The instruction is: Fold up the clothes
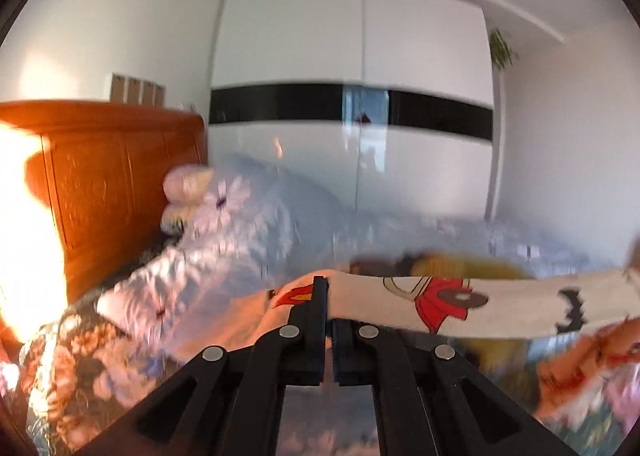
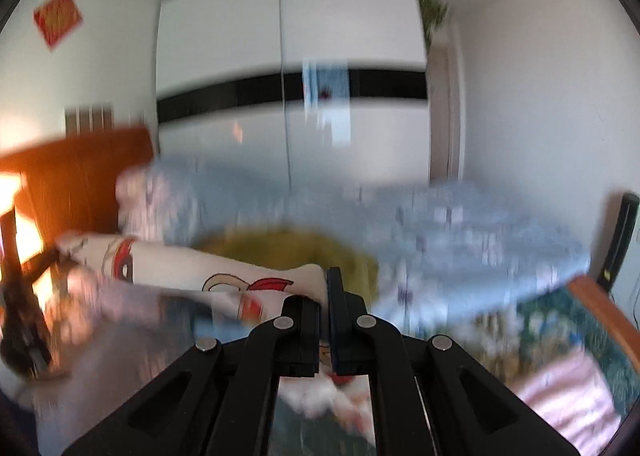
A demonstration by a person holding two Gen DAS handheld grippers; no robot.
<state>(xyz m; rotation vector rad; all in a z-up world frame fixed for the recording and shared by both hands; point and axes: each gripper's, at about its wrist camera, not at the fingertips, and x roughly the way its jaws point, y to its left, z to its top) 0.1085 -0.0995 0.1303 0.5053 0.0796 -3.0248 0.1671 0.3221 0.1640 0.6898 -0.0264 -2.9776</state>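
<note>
Cartoon-print garment (image 1: pixel 460 304) hangs stretched in the air above the bed (image 1: pixel 248 240), between both tongs: left tongs (image 1: pixel 329 296) clamped on one end, right tongs (image 2: pixel 325 292) clamped on the other. A yellow cloth (image 2: pixel 296 252) lies beneath, blurred.

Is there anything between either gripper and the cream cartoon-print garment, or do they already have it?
Nothing visible stands between them. The left gripper and right gripper are each shut on an end of the cream cartoon-print garment, stretched between them above the bed.
</note>
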